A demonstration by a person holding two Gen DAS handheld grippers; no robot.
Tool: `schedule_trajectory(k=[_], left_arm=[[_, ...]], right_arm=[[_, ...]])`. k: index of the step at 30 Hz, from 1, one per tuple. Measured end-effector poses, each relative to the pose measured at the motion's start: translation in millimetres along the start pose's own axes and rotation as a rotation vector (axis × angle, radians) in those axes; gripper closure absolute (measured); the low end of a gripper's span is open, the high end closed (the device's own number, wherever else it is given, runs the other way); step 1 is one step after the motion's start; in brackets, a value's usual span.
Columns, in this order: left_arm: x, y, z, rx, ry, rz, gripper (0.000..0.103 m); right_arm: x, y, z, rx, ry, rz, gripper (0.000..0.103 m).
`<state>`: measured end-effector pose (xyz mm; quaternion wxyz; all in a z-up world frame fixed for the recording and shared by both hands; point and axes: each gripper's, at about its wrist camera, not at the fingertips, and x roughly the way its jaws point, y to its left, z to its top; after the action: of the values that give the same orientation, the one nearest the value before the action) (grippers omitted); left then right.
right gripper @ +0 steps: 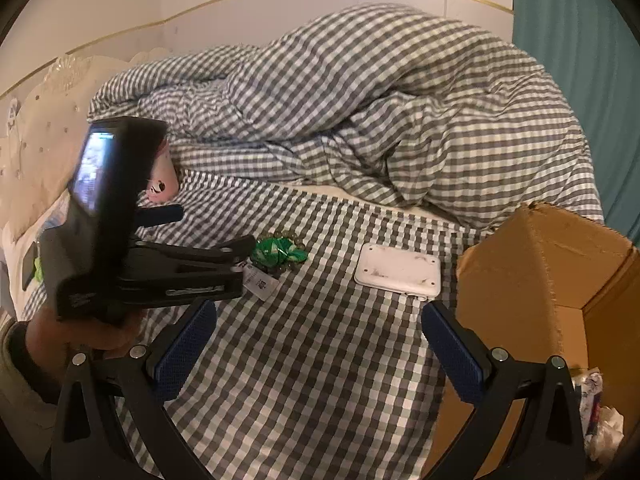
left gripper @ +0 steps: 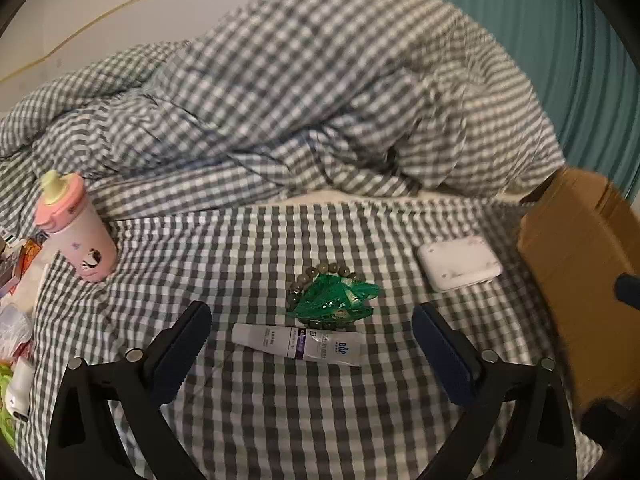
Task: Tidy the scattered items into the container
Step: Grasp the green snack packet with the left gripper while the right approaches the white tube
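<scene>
Toothpaste tube (left gripper: pixel 296 345) lies crosswise between the left gripper (left gripper: pixel 312 336)'s spread, empty jaws, seemingly nearer than the right gripper (right gripper: pixel 320 340), also spread, cardboard box (left gripper: pixel 580 280) at three o'clock.

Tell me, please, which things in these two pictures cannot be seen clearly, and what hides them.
- Pink bottle: right wrist view, mostly hidden behind the left gripper's body.
- Toothpaste tube: right wrist view, only one end shows, same cause.
- Bead bracelet: left wrist view, partly covered by the green packets.
- Cardboard box: left wrist view, blurred, cut by the edge.
- Box contents: right wrist view, cut off; unidentifiable.
</scene>
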<state>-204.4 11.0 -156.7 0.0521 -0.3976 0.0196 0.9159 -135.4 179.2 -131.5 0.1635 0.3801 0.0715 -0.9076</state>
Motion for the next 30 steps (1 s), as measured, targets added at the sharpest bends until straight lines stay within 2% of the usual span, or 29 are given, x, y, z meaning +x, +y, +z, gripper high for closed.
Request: schedule_trajectory(k=[6,9,10,11,13,15,17,19,22,30], left_arm=[[42.0,-2.2,-2.7,0.002,0.054,-0.006,0.011],[57.7,-1.5,-4.1,-0.006,0.081,-0.019,0.023],[61.7,-1.3,-4.5,-0.010,0.089,-0.024,0.033],[66.0,-1.1,-4.6,-0.014,0.099,-0.033,0.037],[72.2,-0.2,-4.0,-0.028,0.107,-0.059,0.041],[74.0,-0.4,-2.6,-0.027,0.102,-0.061,0.050],[74.5,0.8,-1.3,-0.020,0.099,-0.042,0.085],[76.8,6.1,-1.6,-0.031,0.111,-0.071,0.087],[75.5,14.6,-4.5,-0.042,0.104,-0.068,0.094],[40.7,45.8,-2.6,-0.103,0.000,-0.068,0.097]], right_arm=[[21.7,-3.9,-2.7,0.002,0.022,0.010,0.000],[30.8,-6.2,-2.7,0.005,0.032,0.011,0.000],[33.7,-6.5,-2.9,0.005,0.036,0.013,0.000],[36.5,-6.8,-3.3,0.005,0.039,0.014,0.000],[41.8,-6.5,-3.5,0.005,0.046,0.018,0.000],[46.5,-5.8,-3.5,0.003,0.051,0.021,0.000],[51.4,-4.8,-3.3,-0.003,0.058,0.025,0.000],[56.4,-2.8,-3.5,-0.005,0.062,0.031,0.000],[65.7,1.8,-4.4,-0.011,0.071,0.039,0.000],[90.1,18.0,0.3,-0.027,0.085,0.078,0.000]])
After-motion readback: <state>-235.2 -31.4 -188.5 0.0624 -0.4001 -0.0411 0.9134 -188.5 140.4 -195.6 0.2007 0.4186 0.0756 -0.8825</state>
